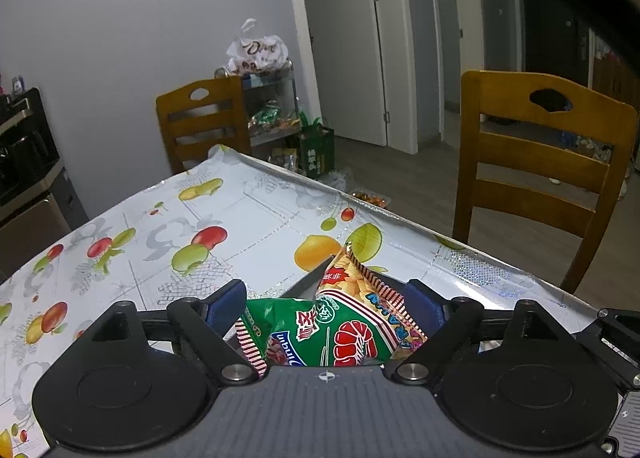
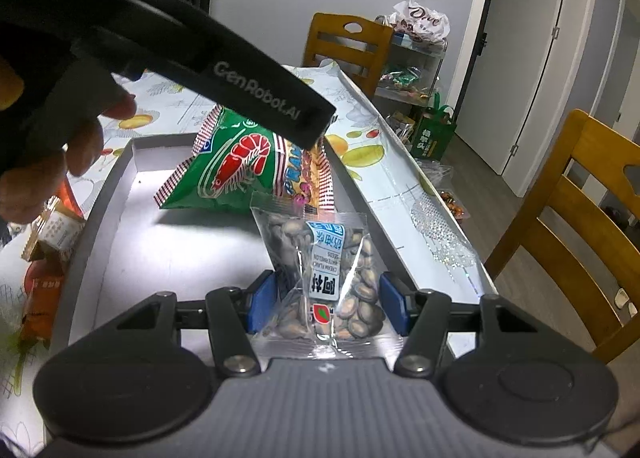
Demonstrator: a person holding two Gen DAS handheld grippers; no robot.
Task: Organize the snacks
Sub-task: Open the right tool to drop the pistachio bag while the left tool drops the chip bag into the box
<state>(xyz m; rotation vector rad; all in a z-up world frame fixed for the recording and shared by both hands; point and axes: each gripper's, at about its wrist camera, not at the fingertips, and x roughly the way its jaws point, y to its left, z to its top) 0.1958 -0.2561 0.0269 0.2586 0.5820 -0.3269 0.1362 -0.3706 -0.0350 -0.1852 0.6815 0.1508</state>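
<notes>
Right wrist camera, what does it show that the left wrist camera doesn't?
Only the right wrist view shows the clear seed packet between the right gripper pads, the grey tray, and small wrapped snacks beside it. Only the left wrist view shows the left gripper open around the bag. Both show the green prawn cracker bag and the fruit-print tablecloth.

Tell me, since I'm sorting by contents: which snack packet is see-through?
The watermelon seed packet between the right gripper's fingers; the green prawn cracker bag is opaque.

Glossy plastic prawn-cracker bag point(image 1: 340, 326)
</notes>
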